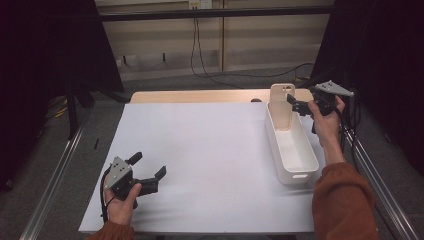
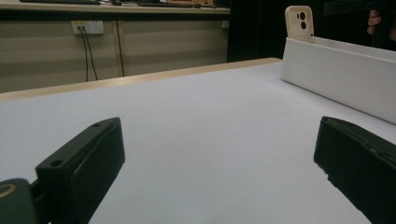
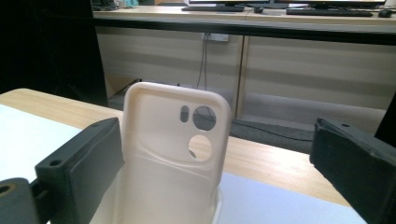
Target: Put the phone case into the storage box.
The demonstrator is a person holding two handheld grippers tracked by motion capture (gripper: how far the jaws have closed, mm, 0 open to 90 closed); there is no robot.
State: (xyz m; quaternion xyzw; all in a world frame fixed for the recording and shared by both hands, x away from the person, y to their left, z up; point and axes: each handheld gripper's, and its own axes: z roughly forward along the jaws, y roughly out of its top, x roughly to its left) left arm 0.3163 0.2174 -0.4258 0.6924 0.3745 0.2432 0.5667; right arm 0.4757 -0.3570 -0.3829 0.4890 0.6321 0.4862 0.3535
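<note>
- You are working at a table [image 1: 200,97] under a white sheet [image 1: 200,150]; this bare sheet is taking up most of the high view, with wooden edge showing along the far side.
- You are keeping a long white bin [image 1: 300,162] on the right part of the sheet, running away from you; its near part is lying empty.
- You are leaving a cream phone case [image 1: 281,107] standing upright at the far end of that bin, leaning against the end wall, with its camera cut-outs at the top. From the right gripper view it is rising out of the bin with its hollow side facing you.
- Your right gripper [image 1: 300,106] is hovering just beside the case at the bin's far end with its jaws spread wide. In its own view the case is standing between the two black jaws, nearer the left one, but neither pad is pressing on it, so you are not grasping it.
- Your left gripper [image 1: 150,172] is resting low over the near left of the sheet, well apart from the bin, jaws spread and holding nothing.
- Judging by this, the case is sitting in the bin and looking placed; what seems left for you is drawing the right gripper clear without tipping the case.
</note>
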